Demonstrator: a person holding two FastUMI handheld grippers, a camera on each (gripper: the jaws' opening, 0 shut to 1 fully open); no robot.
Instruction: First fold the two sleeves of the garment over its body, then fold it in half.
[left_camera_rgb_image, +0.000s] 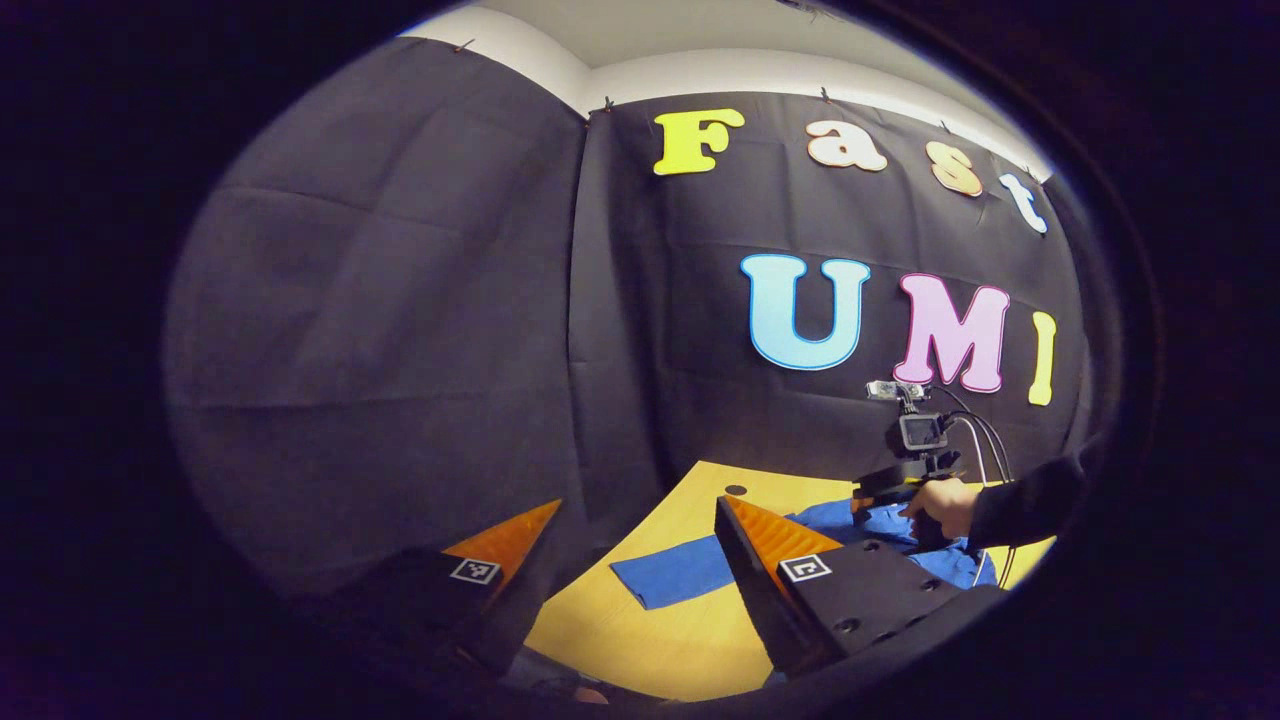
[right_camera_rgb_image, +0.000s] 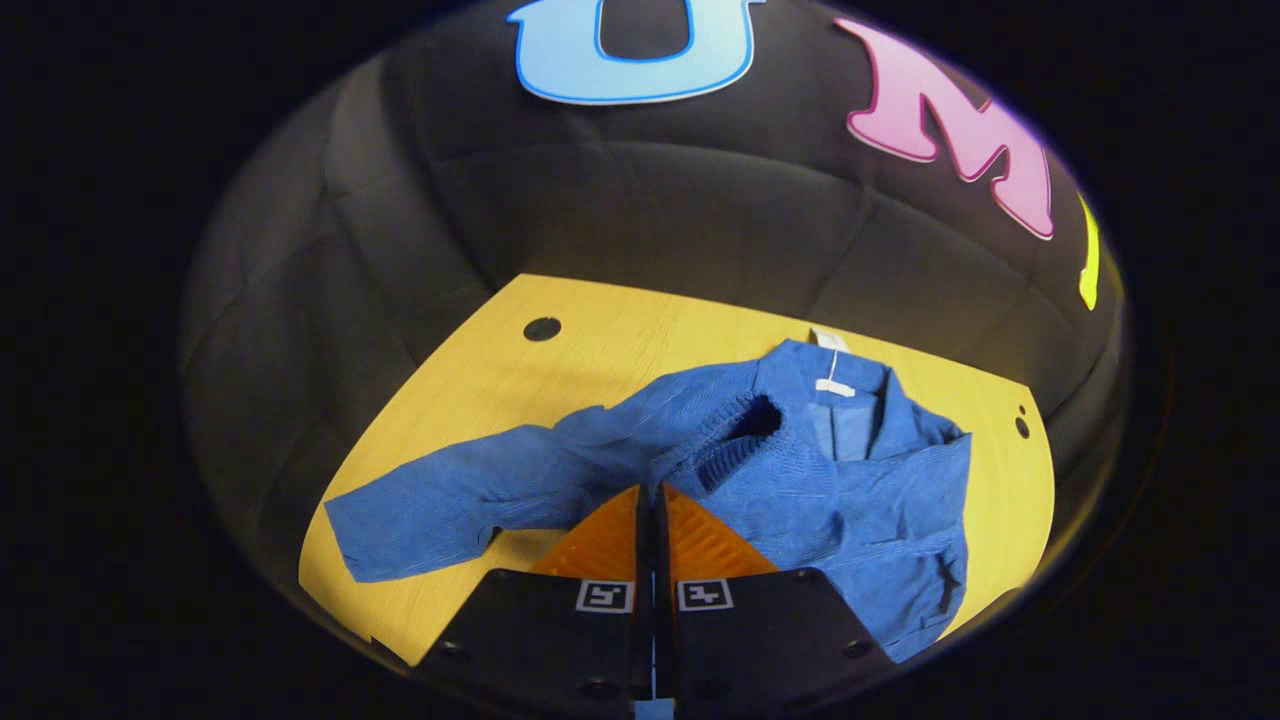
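A: Start with the left gripper view. What's the left tool (left_camera_rgb_image: 630, 540) doing?

B: Its fingers stand wide apart, holding nothing, raised above the near edge of the yellow bench (left_camera_rgb_image: 680, 640). Beyond them one sleeve (left_camera_rgb_image: 670, 572) of the blue garment (left_camera_rgb_image: 850, 530) lies stretched out flat on the bench. Farther off, a hand (left_camera_rgb_image: 940, 507) holds the other tool down at the garment's body.

A: And the right gripper view?

B: The right tool (right_camera_rgb_image: 652, 495) has its fingers pressed together, tips at the cloth where a ribbed cuff (right_camera_rgb_image: 735, 440) lies on the garment's chest. Whether fabric is pinched between them, I can't tell. So one sleeve looks already laid over the body.

A: Next move?

B: I'd judge the outstretched sleeve is next: the left tool drops to its cuff, closes, and carries it across.
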